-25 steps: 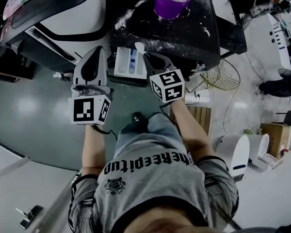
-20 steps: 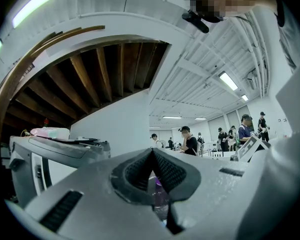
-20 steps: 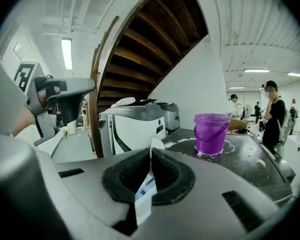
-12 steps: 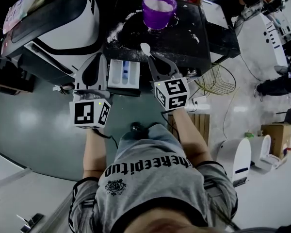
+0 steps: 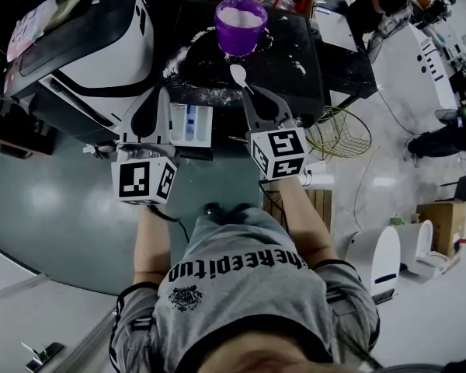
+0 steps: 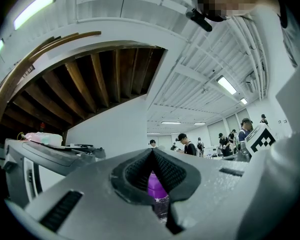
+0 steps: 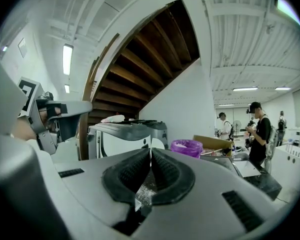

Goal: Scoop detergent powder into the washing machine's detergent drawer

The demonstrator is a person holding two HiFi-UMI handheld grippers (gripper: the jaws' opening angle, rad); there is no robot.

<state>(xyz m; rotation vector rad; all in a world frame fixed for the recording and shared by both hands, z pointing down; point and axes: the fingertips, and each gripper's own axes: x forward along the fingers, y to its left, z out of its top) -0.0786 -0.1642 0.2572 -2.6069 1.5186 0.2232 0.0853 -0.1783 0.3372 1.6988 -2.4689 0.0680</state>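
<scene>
Place: a large open work hall, more a test lab than a home.
Ceiling: bare white beams [image 6: 190, 74] with long strip lights [image 6: 227, 85].
Stair: the underside of a wooden staircase [image 7: 140, 64] rises at the left.
People: several stand at benches at the far right, one [image 7: 261, 129] nearest.
Floor: a pale polished floor [image 5: 419, 309] with a wire basket [image 5: 338, 134] and a cardboard box [image 5: 439, 212].
Equipment: a washing machine [image 5: 101, 53] stands free beside a black table [image 5: 295, 53].

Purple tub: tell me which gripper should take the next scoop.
Right, probably. The right gripper is shut on the white spoon, its bowl pointing toward the purple tub. The left gripper is shut on nothing, beside the drawer.
</scene>
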